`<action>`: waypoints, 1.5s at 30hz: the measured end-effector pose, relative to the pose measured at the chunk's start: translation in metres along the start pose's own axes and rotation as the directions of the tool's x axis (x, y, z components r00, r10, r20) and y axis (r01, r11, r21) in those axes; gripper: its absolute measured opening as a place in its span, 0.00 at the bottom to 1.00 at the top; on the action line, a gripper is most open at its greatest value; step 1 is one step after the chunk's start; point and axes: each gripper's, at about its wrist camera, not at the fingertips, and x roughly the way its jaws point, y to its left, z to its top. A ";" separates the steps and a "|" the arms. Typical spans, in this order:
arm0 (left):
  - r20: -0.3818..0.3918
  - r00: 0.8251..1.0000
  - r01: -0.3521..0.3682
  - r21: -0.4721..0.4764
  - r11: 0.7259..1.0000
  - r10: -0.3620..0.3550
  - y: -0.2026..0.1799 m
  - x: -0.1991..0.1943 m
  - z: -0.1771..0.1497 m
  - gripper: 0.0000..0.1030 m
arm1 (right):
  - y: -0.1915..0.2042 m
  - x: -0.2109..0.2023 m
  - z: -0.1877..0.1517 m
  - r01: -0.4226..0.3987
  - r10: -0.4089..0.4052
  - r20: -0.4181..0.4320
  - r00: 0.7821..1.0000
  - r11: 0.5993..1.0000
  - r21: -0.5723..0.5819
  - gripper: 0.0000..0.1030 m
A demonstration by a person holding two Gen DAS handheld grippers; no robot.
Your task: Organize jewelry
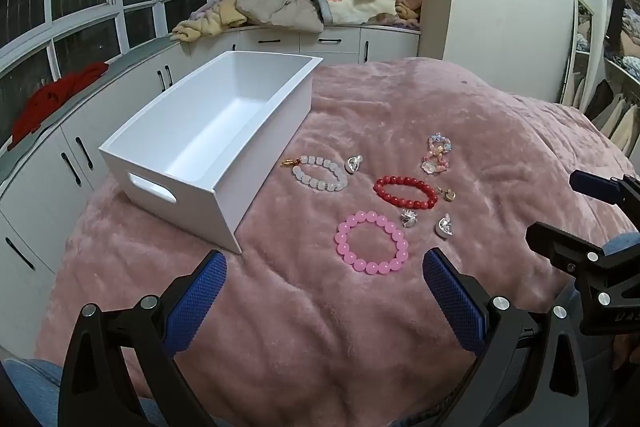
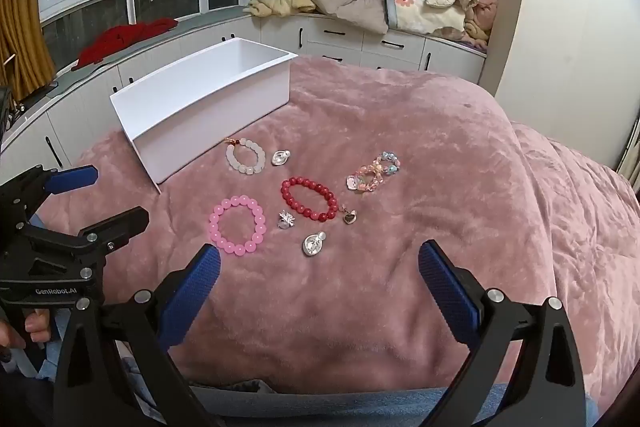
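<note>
A white open box (image 1: 224, 131) (image 2: 208, 99) stands empty on the pink blanket. Beside it lie a white bead bracelet (image 1: 319, 173) (image 2: 245, 158), a red one (image 1: 405, 191) (image 2: 309, 198), a pink one (image 1: 372, 247) (image 2: 237, 225) and a pastel one (image 1: 437, 153) (image 2: 374, 171). Small silver and gold pendants (image 1: 445, 227) (image 2: 314, 245) lie among them. My left gripper (image 1: 325, 291) is open and empty, just short of the pink bracelet. My right gripper (image 2: 319, 283) is open and empty, near the closest silver pendant.
The pink blanket (image 1: 360, 327) (image 2: 460, 187) covers the bed. White cabinets (image 1: 80, 147) run along the window, with piled clothes (image 1: 280, 7) and a red garment (image 2: 124, 37) on top. A wardrobe (image 1: 616, 75) stands at the right.
</note>
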 end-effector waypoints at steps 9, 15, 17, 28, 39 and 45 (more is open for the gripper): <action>0.002 1.000 -0.001 -0.002 1.000 0.001 -0.001 0.001 0.001 0.97 | 0.000 0.002 0.000 -0.002 0.002 0.000 1.000 1.000 0.004 0.95; 0.001 1.000 -0.006 0.006 1.000 0.006 -0.006 -0.001 0.001 0.97 | 0.003 0.000 -0.001 -0.006 0.006 -0.003 1.000 1.000 0.003 0.95; -0.002 1.000 0.000 -0.006 1.000 0.000 0.001 0.002 -0.002 0.97 | 0.003 -0.001 -0.001 -0.006 0.006 -0.005 1.000 1.000 0.002 0.95; -0.013 1.000 -0.005 -0.013 1.000 0.005 0.003 0.005 -0.002 0.97 | 0.002 0.003 -0.002 -0.008 0.008 -0.009 1.000 1.000 0.002 0.95; -0.016 1.000 -0.007 -0.014 1.000 0.007 0.007 0.006 -0.004 0.97 | 0.002 0.003 -0.002 -0.008 0.008 -0.010 1.000 1.000 0.005 0.95; -0.019 1.000 -0.008 -0.015 1.000 0.008 0.009 0.007 -0.006 0.97 | 0.002 0.003 -0.002 -0.009 0.009 -0.011 1.000 1.000 0.006 0.95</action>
